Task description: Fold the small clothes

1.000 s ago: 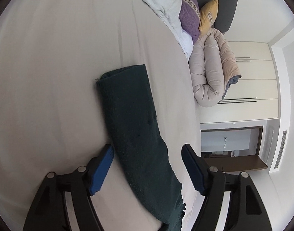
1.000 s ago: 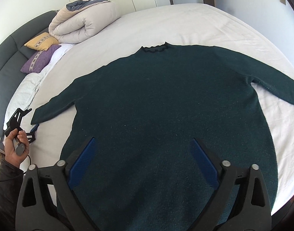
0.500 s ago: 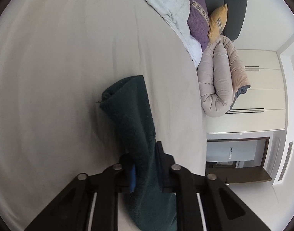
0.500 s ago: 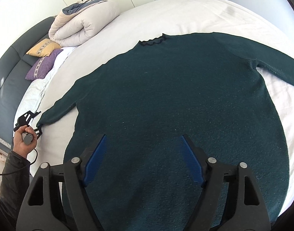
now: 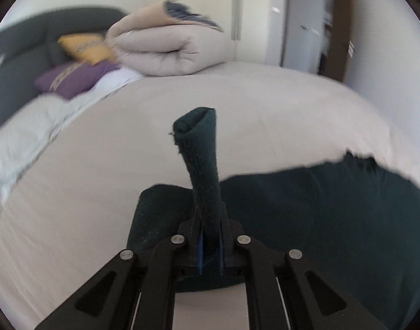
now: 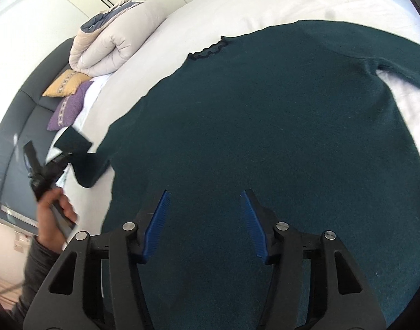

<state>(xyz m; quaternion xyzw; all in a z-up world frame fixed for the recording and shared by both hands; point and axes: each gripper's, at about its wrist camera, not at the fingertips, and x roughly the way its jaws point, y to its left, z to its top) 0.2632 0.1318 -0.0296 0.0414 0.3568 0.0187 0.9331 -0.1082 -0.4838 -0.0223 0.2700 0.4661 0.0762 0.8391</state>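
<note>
A dark green sweater [image 6: 265, 126] lies flat on the white bed [image 6: 265, 5], neck hole away from me. My left gripper [image 5: 210, 236] is shut on the sweater's left sleeve [image 5: 203, 159], whose cuff stands up above the jaws; the sleeve is lifted off the bed. In the right wrist view the left gripper [image 6: 62, 159] shows at the left, in the person's hand, with the sleeve [image 6: 83, 159] raised and bent toward the body. My right gripper [image 6: 206, 220] is open and empty, above the sweater's lower body.
A folded beige duvet [image 6: 111, 41] lies at the head of the bed, with a yellow pillow [image 6: 65, 86] and a purple pillow [image 6: 68, 110] against the dark headboard [image 6: 14, 148]. White wardrobes [image 5: 204, 13] and a door stand behind.
My left gripper has shut on the sleeve, lifted it off the bed and swung it toward the sweater's body. My right gripper has moved lower and closer over the sweater, its jaws narrower but open.
</note>
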